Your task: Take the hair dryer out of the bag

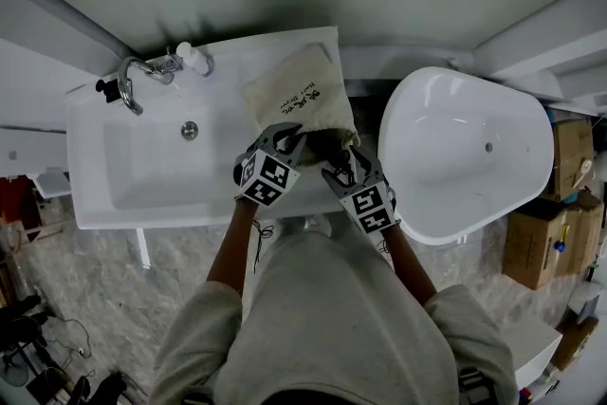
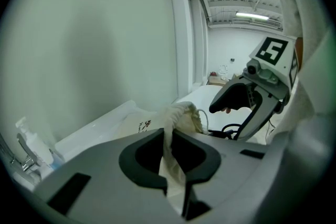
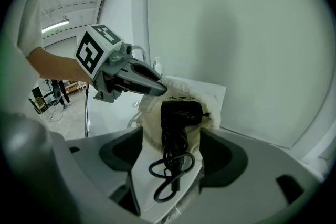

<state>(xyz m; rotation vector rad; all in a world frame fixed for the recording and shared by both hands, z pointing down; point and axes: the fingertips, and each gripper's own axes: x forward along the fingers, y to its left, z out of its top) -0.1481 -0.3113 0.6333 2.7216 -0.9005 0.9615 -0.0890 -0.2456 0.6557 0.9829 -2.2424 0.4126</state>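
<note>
Left tongs [image 2: 173,178] pinch the rim of the cream drawstring cloth bag [image 2: 181,115]. Right tongs [image 3: 170,153] gape around the black hair dryer [image 3: 178,113] lying in the bag's mouth. Beneath them is the white sink surface [image 1: 104,194], and right of the right tongs a white oval bathtub [image 1: 465,156].

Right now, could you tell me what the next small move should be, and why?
Probably close the right gripper on the black hair dryer. Its body and coiled cord lie between the open jaws, at the cloth bag's mouth, while the left gripper pinches the bag's rim, so the bag should stay put.
</note>
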